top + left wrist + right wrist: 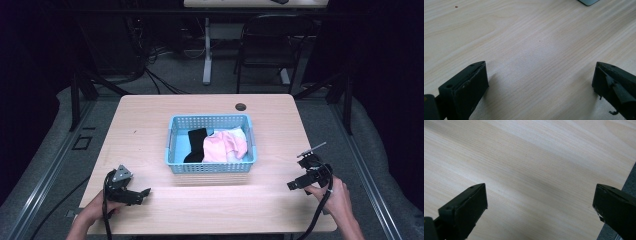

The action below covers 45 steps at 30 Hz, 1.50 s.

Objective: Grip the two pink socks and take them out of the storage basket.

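Basket (174, 150), light blue with perforated walls, sits at the middle of the table (145, 125), a little toward the far edge. Inside it lie a black cloth (196, 145) on the left, a pink cloth (222, 145) in the middle and right, and a bit of white cloth (239, 133) at the far right corner; the pink overlaps the black at their shared edge.

Nearer the person, the left gripper (142, 194) rests low over the table by the front left edge, held by the left hand (97, 210), well apart from the basket. In the left gripper view its jaws stand wide apart over bare wood (534, 50), nothing between them, and a corner of the basket (587, 2) shows at the top edge.

The right gripper (292, 185) is at the front right, held by the right hand (336, 196), also well apart from the basket. In the right gripper view its jaws are spread wide over the wood (529, 165) with nothing in them, near the table's edge.

Beyond the table stand a black chair (270, 45) and loose cables (160, 75) on the floor.
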Tool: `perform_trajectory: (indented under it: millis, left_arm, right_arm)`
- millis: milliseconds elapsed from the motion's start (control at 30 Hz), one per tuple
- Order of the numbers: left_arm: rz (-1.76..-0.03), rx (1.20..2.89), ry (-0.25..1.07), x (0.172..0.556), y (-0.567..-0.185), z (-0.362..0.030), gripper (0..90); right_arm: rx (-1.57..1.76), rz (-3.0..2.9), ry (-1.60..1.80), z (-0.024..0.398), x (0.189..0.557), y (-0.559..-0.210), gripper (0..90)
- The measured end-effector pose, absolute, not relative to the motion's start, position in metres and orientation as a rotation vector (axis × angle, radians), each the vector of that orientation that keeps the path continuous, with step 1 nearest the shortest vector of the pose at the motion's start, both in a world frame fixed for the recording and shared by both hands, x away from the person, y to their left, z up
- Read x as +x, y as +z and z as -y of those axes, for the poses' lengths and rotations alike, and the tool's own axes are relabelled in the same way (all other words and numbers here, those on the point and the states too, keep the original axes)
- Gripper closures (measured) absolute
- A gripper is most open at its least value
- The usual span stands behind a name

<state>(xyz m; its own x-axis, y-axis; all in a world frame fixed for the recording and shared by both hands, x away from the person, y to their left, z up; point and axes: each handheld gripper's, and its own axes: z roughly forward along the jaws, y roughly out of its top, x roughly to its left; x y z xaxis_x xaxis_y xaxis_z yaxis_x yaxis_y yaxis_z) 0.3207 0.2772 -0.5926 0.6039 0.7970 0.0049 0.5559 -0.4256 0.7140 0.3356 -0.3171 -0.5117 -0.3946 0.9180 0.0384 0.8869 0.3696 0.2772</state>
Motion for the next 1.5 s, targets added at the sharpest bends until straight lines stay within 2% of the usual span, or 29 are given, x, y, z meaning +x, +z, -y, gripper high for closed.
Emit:
perform_trajectory:
  millis: [433, 933, 1500]
  left_arm:
    - [-1.087, 2.135, 0.464, 0.319, -0.593, -0.277, 0.3]
    - [-1.087, 2.136, 0.465, 0.319, -0.593, -0.276, 0.2]
    - [-1.086, 2.137, 0.464, 0.319, -0.593, -0.275, 0.2]
  right_arm:
    - [1.542, -2.495, 0.398, 0.302, 0.340, -0.483, 0.0]
    - [1.415, -2.503, 0.517, 0.270, 0.364, -0.434, 0.0]
    - [1.351, -2.537, 0.649, 0.233, 0.398, -0.416, 0.0]
